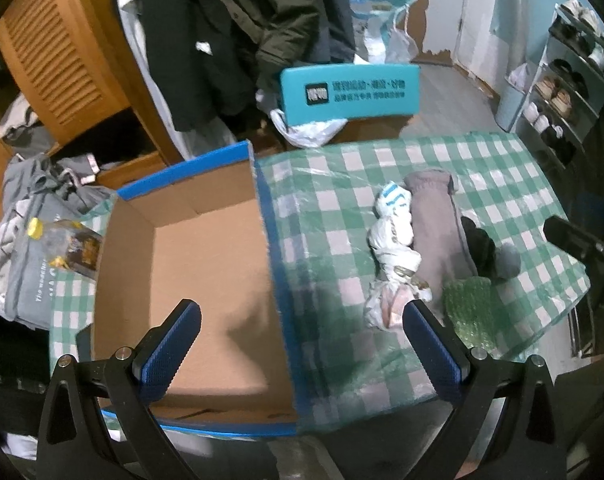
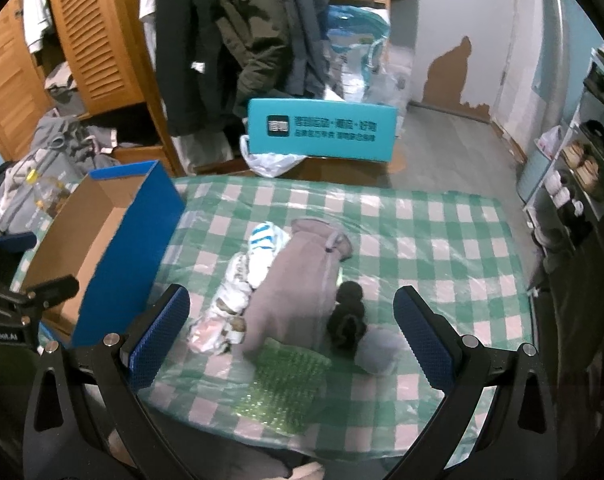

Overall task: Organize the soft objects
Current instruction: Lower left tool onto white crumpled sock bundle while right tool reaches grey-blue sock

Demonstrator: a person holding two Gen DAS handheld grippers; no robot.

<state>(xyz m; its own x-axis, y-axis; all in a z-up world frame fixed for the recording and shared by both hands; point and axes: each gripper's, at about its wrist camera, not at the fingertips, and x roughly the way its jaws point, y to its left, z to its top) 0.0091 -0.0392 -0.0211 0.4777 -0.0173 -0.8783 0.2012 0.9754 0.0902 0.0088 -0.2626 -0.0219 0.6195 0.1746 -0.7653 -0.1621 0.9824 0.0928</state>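
A blue cardboard box stands open and empty at the left of the green-checked table. To its right lies a heap of soft things: a white patterned cloth, a grey-brown garment, a black sock, a grey ball-like piece and a green bubble-wrap sheet. My left gripper hangs open over the box's right wall. My right gripper is open, hovering above the heap.
A teal chair back stands behind the table. Coats hang beyond it beside a wooden louvred wardrobe. Grey clothes and a yellow-capped bottle lie left of the box. A shoe rack lines the right wall.
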